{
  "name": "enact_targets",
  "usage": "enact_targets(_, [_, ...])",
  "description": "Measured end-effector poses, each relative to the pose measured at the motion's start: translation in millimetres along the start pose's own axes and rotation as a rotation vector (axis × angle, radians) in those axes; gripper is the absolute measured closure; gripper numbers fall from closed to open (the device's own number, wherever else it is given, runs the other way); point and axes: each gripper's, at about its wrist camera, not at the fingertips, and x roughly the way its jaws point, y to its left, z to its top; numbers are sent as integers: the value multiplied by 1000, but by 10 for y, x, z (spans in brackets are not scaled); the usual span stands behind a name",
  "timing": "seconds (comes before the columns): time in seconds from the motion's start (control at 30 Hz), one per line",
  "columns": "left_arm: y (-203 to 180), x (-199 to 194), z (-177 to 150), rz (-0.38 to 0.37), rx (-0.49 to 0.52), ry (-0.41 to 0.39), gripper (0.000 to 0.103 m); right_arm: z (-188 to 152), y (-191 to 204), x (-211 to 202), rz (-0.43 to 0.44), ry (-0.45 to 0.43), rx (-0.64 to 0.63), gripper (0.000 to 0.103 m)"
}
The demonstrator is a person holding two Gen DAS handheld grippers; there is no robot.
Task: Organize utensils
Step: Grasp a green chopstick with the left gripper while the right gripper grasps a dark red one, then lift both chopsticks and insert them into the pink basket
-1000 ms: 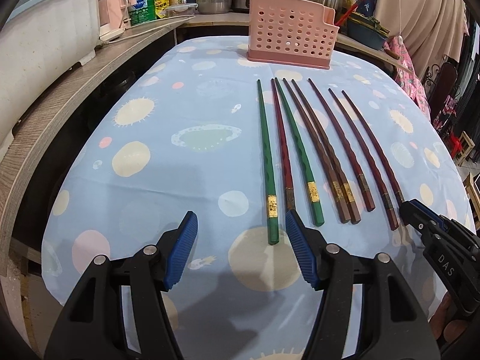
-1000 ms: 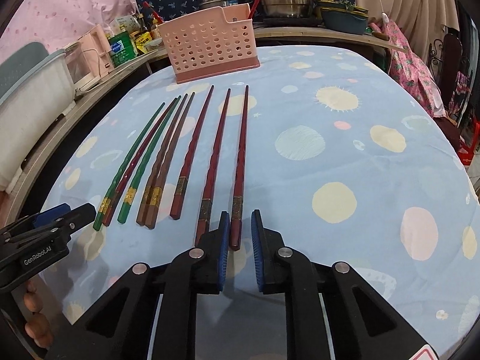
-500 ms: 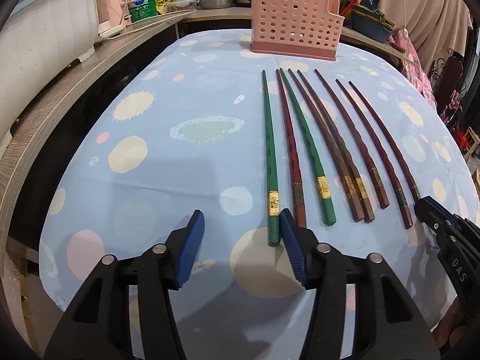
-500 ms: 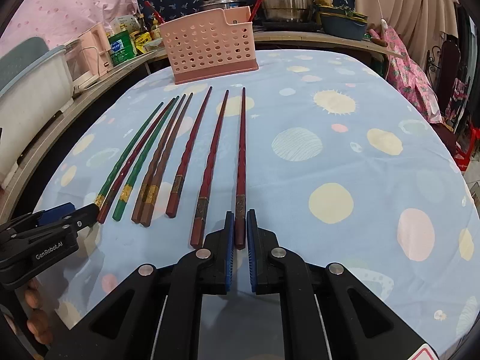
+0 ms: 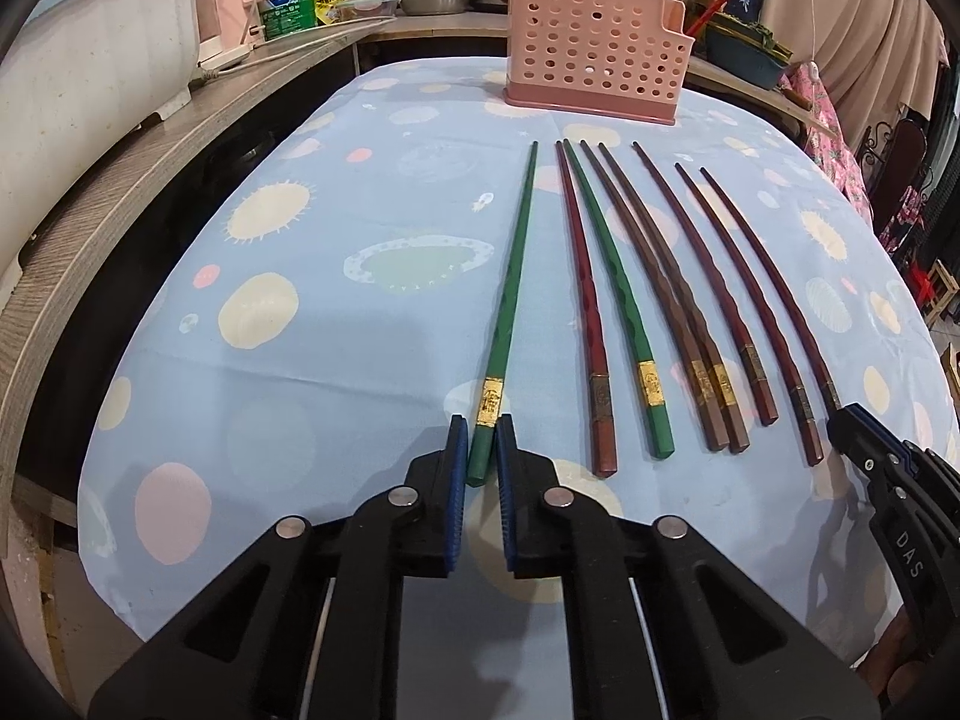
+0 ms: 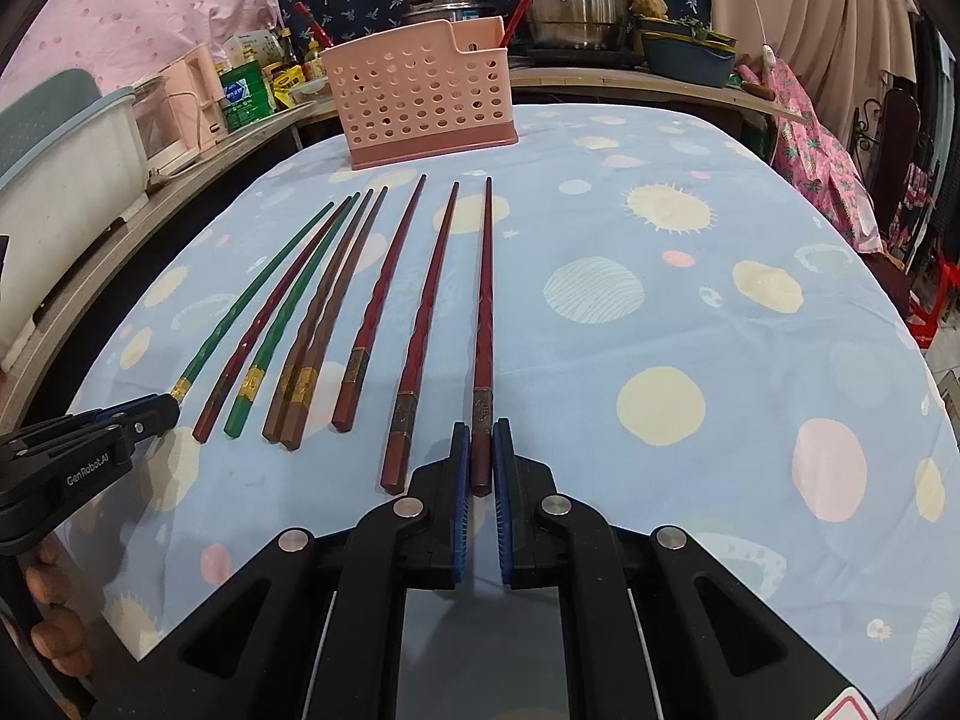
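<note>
Several chopsticks lie side by side on the blue spotted tablecloth (image 5: 336, 360). My left gripper (image 5: 480, 435) is shut on the thick end of the leftmost green chopstick (image 5: 510, 288), which lies on the cloth. My right gripper (image 6: 481, 438) is shut on the thick end of the rightmost dark red chopstick (image 6: 485, 300), also on the cloth. Between them lie a red (image 5: 585, 300), a green (image 5: 618, 300), two brown (image 5: 672, 294) and two dark red chopsticks (image 5: 744, 300). A pink perforated utensil holder (image 5: 594, 54) stands at the table's far edge.
A wooden counter (image 5: 120, 192) runs along the left with a white tub (image 5: 78, 60), bottles and a pink appliance. Steel pots (image 6: 570, 6) stand behind the holder. Pink cloth and chairs (image 6: 900, 138) are at the right.
My left gripper has closed from wide open onto the green chopstick's end. My right gripper has narrowed onto the dark red chopstick's end. Both moved slightly forward.
</note>
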Motion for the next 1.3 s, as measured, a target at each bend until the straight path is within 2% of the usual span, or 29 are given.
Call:
enact_targets(0.27, [3, -58, 12, -16, -9, 16, 96, 17, -37, -101, 15, -8, 22, 96])
enact_targets(0.57, [80, -448, 192, -43, -40, -56, 96, 294, -128, -546, 35, -122, 57, 96])
enact_targets(0.73, [141, -696, 406, -66, -55, -103, 96, 587, -189, -848, 36, -212, 56, 96])
enact_targets(0.97, [205, -1098, 775, -65, -60, -213, 96, 1068, -301, -1212, 52, -336, 78, 96])
enact_targets(1.3, [209, -1347, 1425, -55, -81, -302, 96, 1604, -441, -1364, 81, -394, 127, 96])
